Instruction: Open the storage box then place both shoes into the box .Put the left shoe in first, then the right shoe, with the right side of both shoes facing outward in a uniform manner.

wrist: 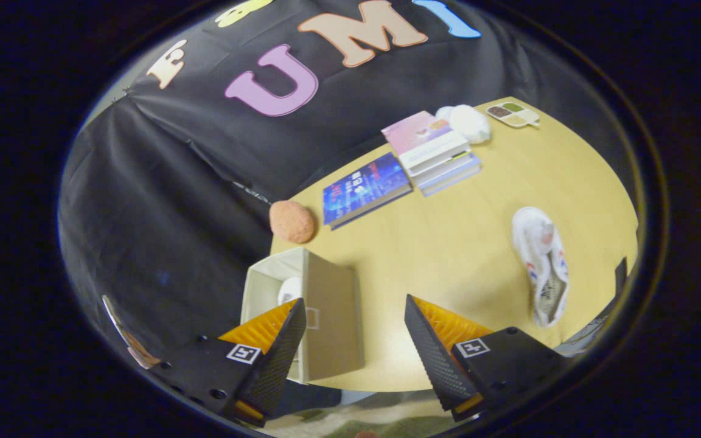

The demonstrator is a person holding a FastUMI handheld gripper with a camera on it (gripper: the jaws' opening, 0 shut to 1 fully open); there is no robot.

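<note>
The gripper (355, 325) hangs above the near edge of a pale yellow wooden table (466, 243), its two fingers spread wide apart and holding nothing. Just ahead of the left finger stands an open beige fabric storage box (326, 304), tucked at the table's near corner against the black cloth wall; a white shoe (290, 289) lies inside it, only partly visible over the rim. Off to the right of the right finger, well apart from the box, a second white shoe with red and blue markings (542, 264) lies on its side on the bare tabletop. Beyond the box, an orange fuzzy ball (292, 221) sits at the table's edge beside a blue-covered book (364, 188) lying flat. Farther on is a short stack of books topped by a pink cover (432, 149), then a white crumpled soft object (466, 123), and at the far corner a small tray with coloured compartments (513, 114)
</note>
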